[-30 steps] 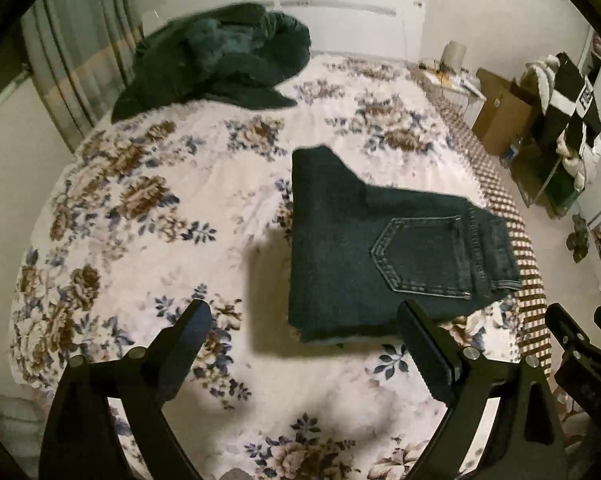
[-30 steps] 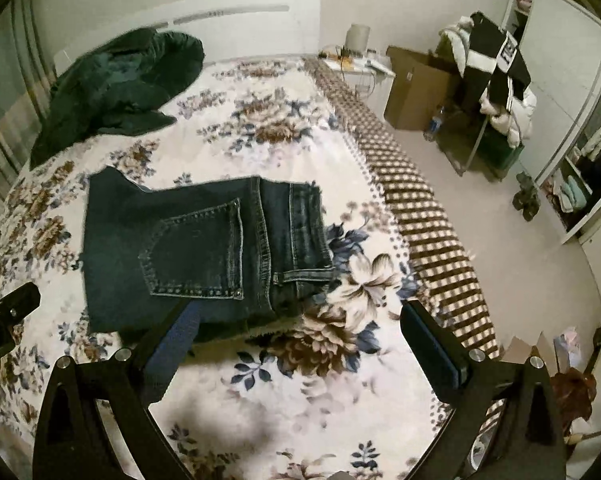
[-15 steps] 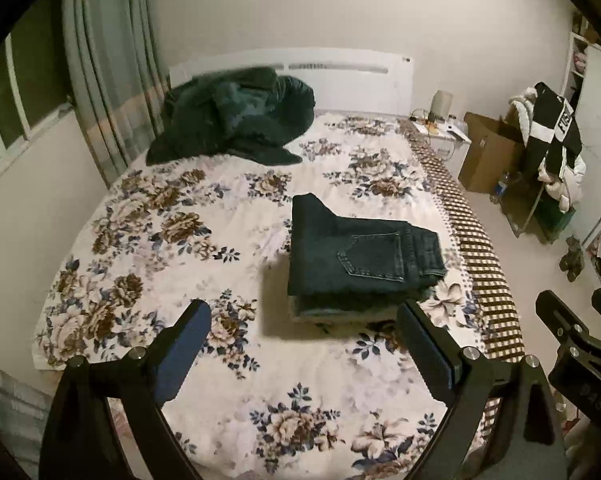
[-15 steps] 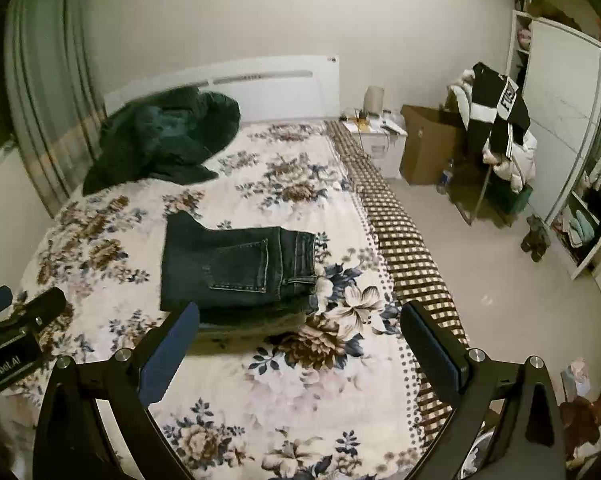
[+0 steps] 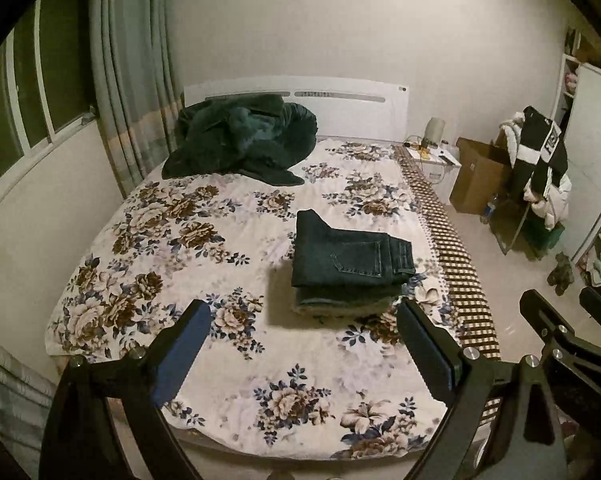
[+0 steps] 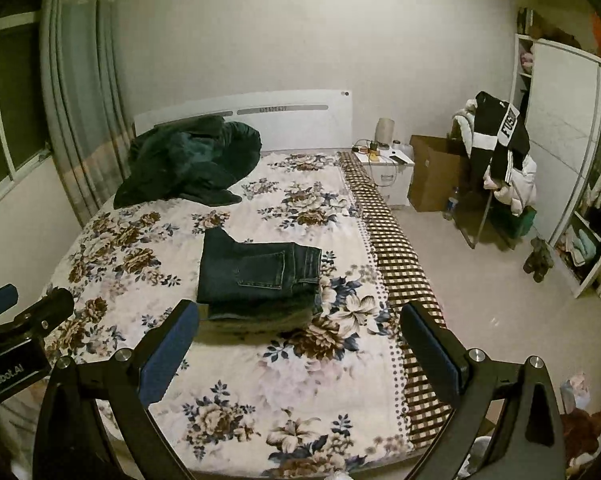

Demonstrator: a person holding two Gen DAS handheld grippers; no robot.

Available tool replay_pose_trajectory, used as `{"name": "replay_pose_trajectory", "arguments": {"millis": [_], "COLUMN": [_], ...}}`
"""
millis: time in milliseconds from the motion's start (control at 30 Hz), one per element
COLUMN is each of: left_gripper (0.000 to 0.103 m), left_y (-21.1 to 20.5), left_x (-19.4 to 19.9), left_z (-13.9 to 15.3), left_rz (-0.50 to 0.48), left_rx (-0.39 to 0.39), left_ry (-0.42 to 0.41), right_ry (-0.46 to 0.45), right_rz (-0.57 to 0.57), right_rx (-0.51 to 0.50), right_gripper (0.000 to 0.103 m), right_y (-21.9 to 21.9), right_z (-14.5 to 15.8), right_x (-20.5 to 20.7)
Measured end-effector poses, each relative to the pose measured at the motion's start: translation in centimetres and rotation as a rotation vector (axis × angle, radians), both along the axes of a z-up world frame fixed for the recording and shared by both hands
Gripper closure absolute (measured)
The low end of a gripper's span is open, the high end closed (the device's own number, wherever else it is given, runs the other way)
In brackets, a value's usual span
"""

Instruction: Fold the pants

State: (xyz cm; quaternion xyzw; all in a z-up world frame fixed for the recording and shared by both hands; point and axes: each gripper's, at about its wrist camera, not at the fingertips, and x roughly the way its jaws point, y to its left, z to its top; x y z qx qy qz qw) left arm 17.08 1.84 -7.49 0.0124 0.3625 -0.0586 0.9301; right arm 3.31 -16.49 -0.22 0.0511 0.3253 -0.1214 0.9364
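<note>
With both your left tongs (image 5: 302, 342) and right tongs (image 6: 298, 340) spread and empty, the folded dark blue denim pants (image 5: 350, 258) lie ahead on the floral bed (image 5: 188, 248); any careless brush could topple the stack.

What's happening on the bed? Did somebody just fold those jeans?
A person is holding two grabbing tools, one in each hand. The dark jeans lie folded in a neat stack on the flowery bedspread. The left gripper and the right gripper are both open, holding nothing, and hang near the foot of the bed, away from the jeans. A rumpled dark green jacket lies up by the headboard. The folding looks finished.
</note>
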Motion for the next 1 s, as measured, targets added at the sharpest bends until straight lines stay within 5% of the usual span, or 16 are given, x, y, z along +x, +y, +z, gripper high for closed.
{"name": "replay_pose_trajectory", "arguments": {"millis": [67,1000], "left_gripper": [0.0,0.0], "left_y": [0.4,2.0], "left_x": [-0.6,-2.8], "left_z": [0.4,2.0], "left_rz": [-0.005,0.003], "left_rx": [-0.006,0.028], "left_ry": [-0.006,-0.04], "right_ry": [-0.011,-0.024], "right_rz": [-0.006,0.002], "right_rx": [-0.011,-0.008], "right_gripper": [0.0,0.0], "right_y": [0.5,2.1], "right_z": [1.0,4.5], "right_x": [-0.6,-2.1]}}
